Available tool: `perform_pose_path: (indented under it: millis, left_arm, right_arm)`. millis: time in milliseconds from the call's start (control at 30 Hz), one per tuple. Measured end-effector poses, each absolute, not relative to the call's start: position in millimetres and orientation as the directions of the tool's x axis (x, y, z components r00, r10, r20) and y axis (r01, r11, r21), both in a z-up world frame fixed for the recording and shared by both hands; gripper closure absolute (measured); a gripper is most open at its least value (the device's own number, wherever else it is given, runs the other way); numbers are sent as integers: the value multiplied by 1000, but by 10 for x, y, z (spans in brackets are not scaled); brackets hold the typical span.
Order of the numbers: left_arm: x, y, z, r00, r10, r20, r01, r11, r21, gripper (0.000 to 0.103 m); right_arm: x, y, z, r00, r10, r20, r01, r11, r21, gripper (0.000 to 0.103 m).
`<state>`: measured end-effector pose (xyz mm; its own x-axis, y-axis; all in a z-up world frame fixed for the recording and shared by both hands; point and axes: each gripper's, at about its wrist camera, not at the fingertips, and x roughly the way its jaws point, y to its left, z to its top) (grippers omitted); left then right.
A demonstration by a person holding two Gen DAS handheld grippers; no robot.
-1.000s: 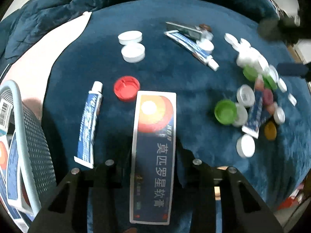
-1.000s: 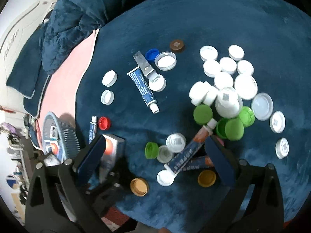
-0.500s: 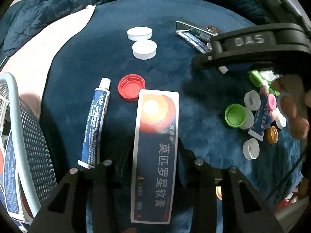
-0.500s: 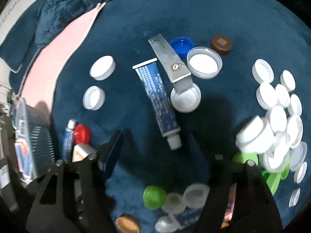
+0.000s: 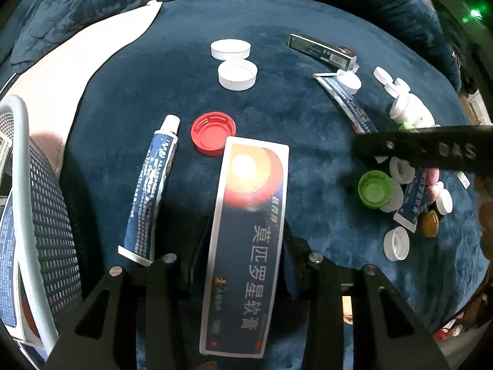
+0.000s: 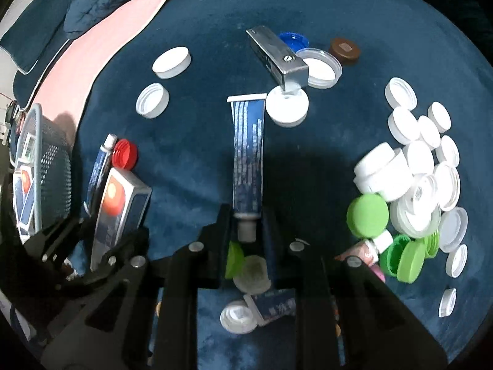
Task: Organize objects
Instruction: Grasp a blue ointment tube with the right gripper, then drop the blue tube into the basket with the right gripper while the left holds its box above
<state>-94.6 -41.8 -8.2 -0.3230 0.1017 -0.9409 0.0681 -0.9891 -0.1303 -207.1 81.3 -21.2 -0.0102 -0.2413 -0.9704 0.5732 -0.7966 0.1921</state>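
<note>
The right gripper (image 6: 246,231) has just closed its jaws on the capped end of a blue ointment tube (image 6: 248,151) lying on the dark blue blanket (image 6: 339,6). The left gripper (image 5: 246,265) pinches a long ointment box (image 5: 249,234). Lift the tube straight up, clear of the nearby white cap (image 6: 287,107), before carrying it to the mesh basket (image 6: 52,166) at left.

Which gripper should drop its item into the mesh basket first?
Left. The left gripper already holds the ointment box, with the mesh basket right beside it. The right gripper has only just closed on the blue tube mid-cloth, farther from the basket.
</note>
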Motion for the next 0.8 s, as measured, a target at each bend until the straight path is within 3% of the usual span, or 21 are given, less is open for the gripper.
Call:
perform_pose_path:
  millis: [267,567,800]
  left_arm:
    - [-1046,-512,62,-366,116,-923,62,-987,-149,63]
    - [-947,-614,640,-474,125,-872,64,-982,-176,63]
    - [-654,-1358,1065,-544,10,-839,230,-960,-161,63]
  right_arm:
    - [-2013,841,-169,-58,-256,-965,590,-789,174,84]
    - [-1807,1065,324,-25,-380,-924,543,-782,307,84]
    - [-1484,360,665,-31,-483,-875,633,-687,357,84]
